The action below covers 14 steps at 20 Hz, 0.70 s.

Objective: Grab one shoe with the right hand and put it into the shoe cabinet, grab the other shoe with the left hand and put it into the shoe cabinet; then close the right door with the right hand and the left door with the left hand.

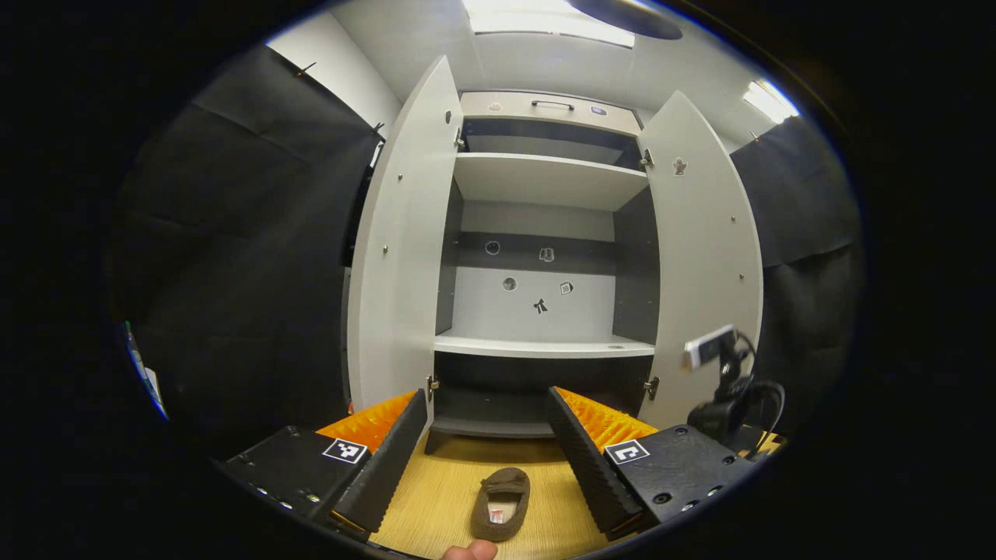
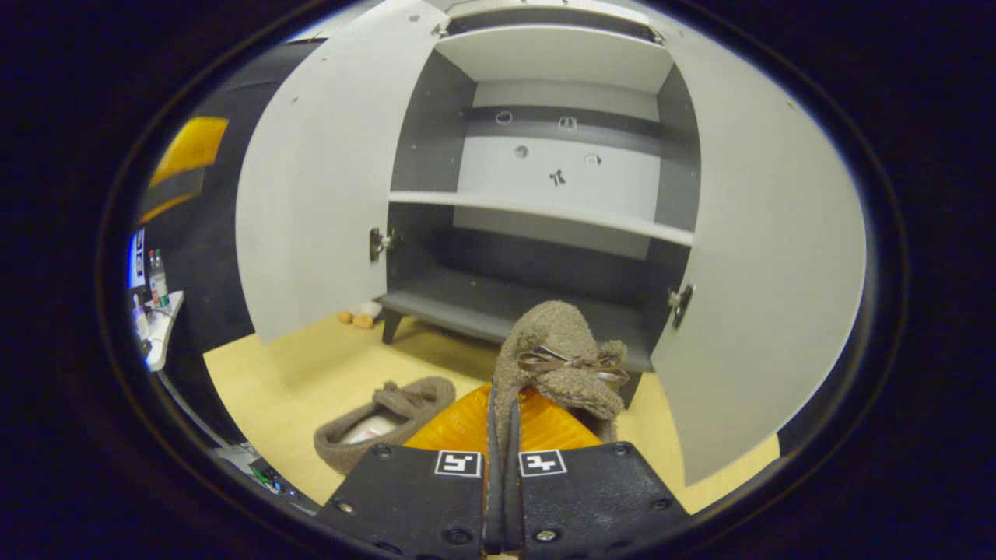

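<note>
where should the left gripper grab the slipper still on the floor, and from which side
Probably the side wall of the slipper beside its open mouth. It lies flat on the wooden floor, sole down, toe towards the shoe cabinet, centred ahead of the open left gripper. Come down from above, one finger inside the opening and one outside. The right gripper pinches the other slipper's rim similarly.

Two shoes: held shoe [image 2: 562, 354], floor shoe [image 2: 385, 424]. One shoe cabinet [image 2: 545, 58] (two doors: left door [image 2: 319, 179], right door [image 2: 766, 257]).
</note>
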{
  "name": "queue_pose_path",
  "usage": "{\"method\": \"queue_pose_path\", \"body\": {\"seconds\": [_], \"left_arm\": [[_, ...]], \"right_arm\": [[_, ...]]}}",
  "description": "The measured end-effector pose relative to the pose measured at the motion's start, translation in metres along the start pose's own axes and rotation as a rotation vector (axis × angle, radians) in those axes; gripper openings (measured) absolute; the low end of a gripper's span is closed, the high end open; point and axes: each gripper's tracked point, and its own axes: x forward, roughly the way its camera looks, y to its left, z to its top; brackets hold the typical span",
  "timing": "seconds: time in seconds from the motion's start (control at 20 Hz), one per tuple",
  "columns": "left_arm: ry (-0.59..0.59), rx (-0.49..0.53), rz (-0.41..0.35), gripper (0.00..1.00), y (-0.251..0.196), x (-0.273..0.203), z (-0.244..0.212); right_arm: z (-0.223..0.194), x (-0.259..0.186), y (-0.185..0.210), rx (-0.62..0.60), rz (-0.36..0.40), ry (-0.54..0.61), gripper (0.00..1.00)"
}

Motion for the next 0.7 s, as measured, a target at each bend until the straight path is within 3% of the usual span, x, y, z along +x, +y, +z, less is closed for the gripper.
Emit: {"method": "queue_pose_path", "body": {"seconds": [0.25,0.45,0.55,0.7], "left_arm": [[-0.004,-0.018,-0.007,0.95,-0.004,-0.001,-0.003],[0.001,-0.027,-0.009,0.95,-0.003,-0.001,-0.005],[0.002,-0.024,-0.006,0.95,0.000,-0.002,-0.005],[0.010,-0.014,-0.005,0.95,0.003,-0.004,-0.008]], "right_arm": [[0.129,-0.001,-0.005,0.022,0.041,-0.168,0.05],[0.217,0.036,-0.035,-0.041,-0.034,-0.246,0.05],[0.245,0.071,-0.055,-0.093,-0.099,-0.245,0.05],[0.249,0.128,-0.077,-0.101,-0.150,-0.141,0.05]]}}
